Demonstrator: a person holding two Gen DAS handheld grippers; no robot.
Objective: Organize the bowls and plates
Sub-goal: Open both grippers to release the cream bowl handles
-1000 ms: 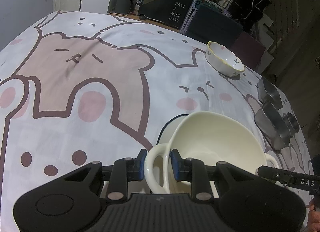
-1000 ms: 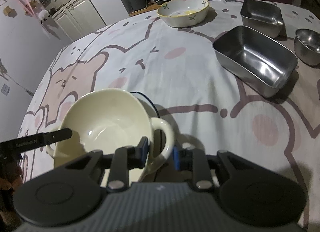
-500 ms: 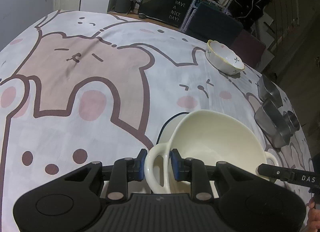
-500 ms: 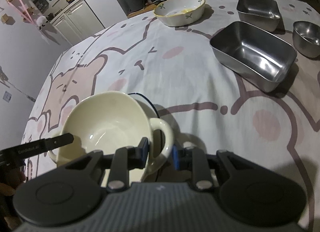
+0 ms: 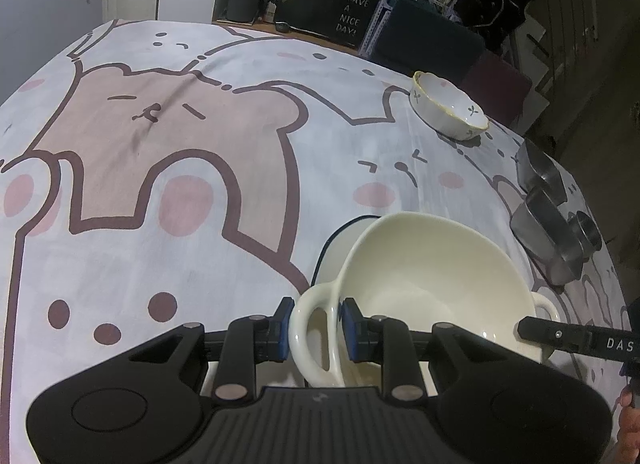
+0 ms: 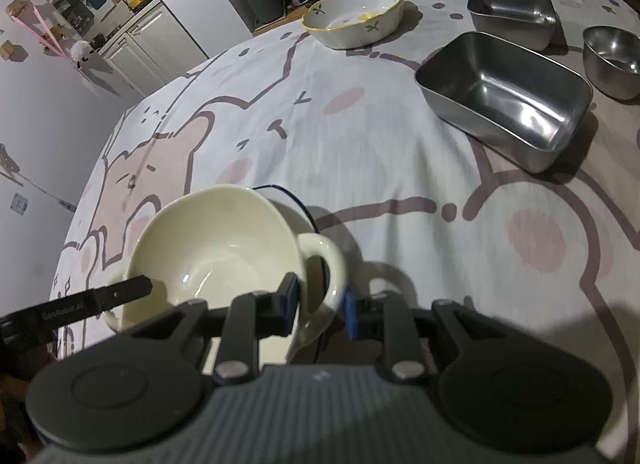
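Bowl point(image 5: 436, 284) with two loop handles lies straight ahead of both my claws, and its long axis, from one handle to the other, runs between them, so each hand is near to its own handle. My left claw point(image 5: 314, 324) is pinching the left handle between its blue pads, pressed on both sides of the loop. My right claw point(image 6: 320, 306) is at the opposite handle; one pad stands inside the loop and the other outside, and a small gap shows at the outer one, so I judge that its grip is loose or just closing. The bowl is cream, glossy, deep and empty, and it looks tilted. It sits over a white plate with dark rim point(image 5: 340, 242), but I cannot tell if they touch. The desk point(image 5: 180, 143) has a cloth with cartoon bears. Farther away are a flowered bowl point(image 6: 354, 15), two steel trays point(image 6: 506, 93) and a small steel bowl point(image 6: 612, 59), well apart from my bowl.
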